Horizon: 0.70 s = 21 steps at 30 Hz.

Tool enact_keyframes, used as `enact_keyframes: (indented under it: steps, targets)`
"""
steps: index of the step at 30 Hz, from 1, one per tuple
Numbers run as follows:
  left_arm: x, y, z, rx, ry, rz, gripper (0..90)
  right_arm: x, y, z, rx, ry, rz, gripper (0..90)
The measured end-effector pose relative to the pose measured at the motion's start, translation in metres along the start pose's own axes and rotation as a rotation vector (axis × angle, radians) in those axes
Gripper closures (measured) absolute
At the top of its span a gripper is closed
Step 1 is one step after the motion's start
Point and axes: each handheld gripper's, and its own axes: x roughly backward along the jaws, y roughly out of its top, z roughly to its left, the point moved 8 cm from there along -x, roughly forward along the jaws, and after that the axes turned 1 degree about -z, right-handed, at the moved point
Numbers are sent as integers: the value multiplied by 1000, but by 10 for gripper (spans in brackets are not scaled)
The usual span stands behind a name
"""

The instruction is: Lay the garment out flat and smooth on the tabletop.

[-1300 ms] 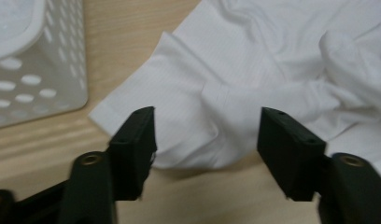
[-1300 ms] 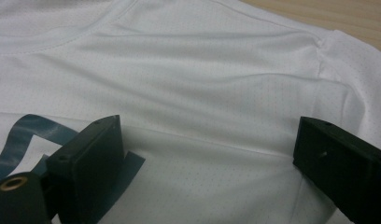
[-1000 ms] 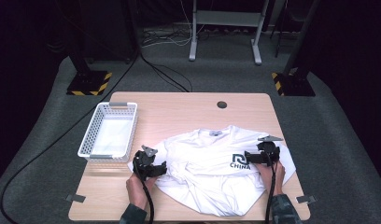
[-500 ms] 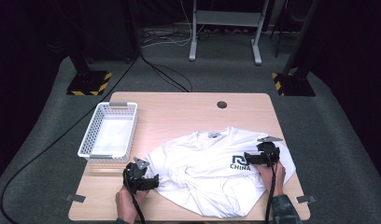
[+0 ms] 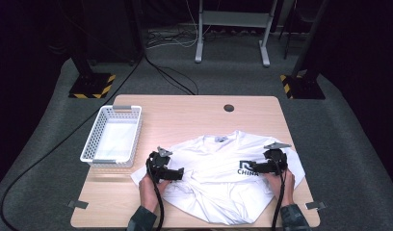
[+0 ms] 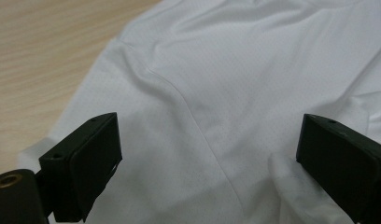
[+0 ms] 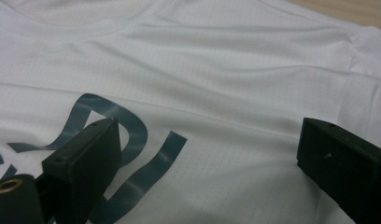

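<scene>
A white T-shirt (image 5: 218, 178) with a dark printed logo (image 5: 246, 168) lies spread and wrinkled on the wooden table (image 5: 185, 115). My left gripper (image 5: 177, 173) sits over the shirt's left sleeve area, jaws wide apart above the cloth (image 6: 216, 102), holding nothing. My right gripper (image 5: 255, 167) hovers at the shirt's right side beside the logo (image 7: 118, 135), its jaws also spread wide with only fabric (image 7: 235, 70) beneath them. The collar (image 5: 218, 139) points toward the far edge.
An empty white mesh basket (image 5: 95, 142) stands on the table's left side, just beyond the left sleeve. A round cable hole (image 5: 229, 108) marks the far edge. Cables trail from both grippers toward the near edge. Grey carpet and stand legs surround the table.
My left gripper swung out to the left and toward me, then came back right onto the sleeve area. The shirt's left side shifted slightly. The right gripper stayed put.
</scene>
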Motion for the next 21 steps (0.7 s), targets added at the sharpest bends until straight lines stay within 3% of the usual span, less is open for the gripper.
enact_keyframes:
  steps: [3,6,13,18,21]
  targets:
    - [-7,-4,1,8,-19,31,47,-1,-3,0,-2,8,24,55]
    - [-9,-4,6,14,-24,27,43,-4,-7,1,10,1,43,54]
    - [-21,11,22,3,28,53,44,-9,-3,0,0,-15,39,40]
    - [-32,27,32,35,26,51,49,-9,-2,-3,0,-16,34,40]
    - [-20,26,25,32,17,3,53,-1,-7,-8,-30,-15,26,44]
